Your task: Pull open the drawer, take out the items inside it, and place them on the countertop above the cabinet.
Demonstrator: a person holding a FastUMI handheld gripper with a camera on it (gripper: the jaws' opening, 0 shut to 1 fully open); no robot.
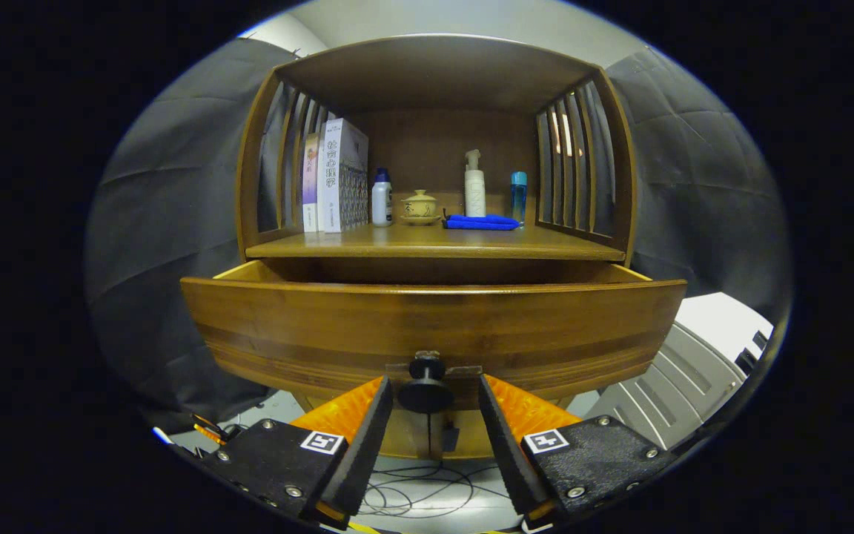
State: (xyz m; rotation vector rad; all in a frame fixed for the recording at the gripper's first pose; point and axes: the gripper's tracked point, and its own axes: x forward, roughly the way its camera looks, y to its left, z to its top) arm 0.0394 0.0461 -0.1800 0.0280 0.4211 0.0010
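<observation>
The wooden cabinet's drawer (pixel 433 326) stands pulled out toward me, and its tall front panel hides whatever lies inside. A dark round knob (pixel 425 391) sticks out low on the drawer front. My gripper (pixel 434 382) is open, with one finger on either side of the knob and a small gap showing on both sides. Above the drawer runs the wooden countertop (pixel 568 248), under the cabinet's roofed alcove.
On the countertop stand books (pixel 338 178), a white bottle (pixel 382 199), a lidded tea bowl (pixel 419 205), a pump bottle (pixel 474 185), a blue bottle (pixel 519 194) and a folded blue cloth (pixel 480 222). Cables (pixel 412 489) lie on the floor below. A grey-white slatted unit (pixel 694 371) sits to the right.
</observation>
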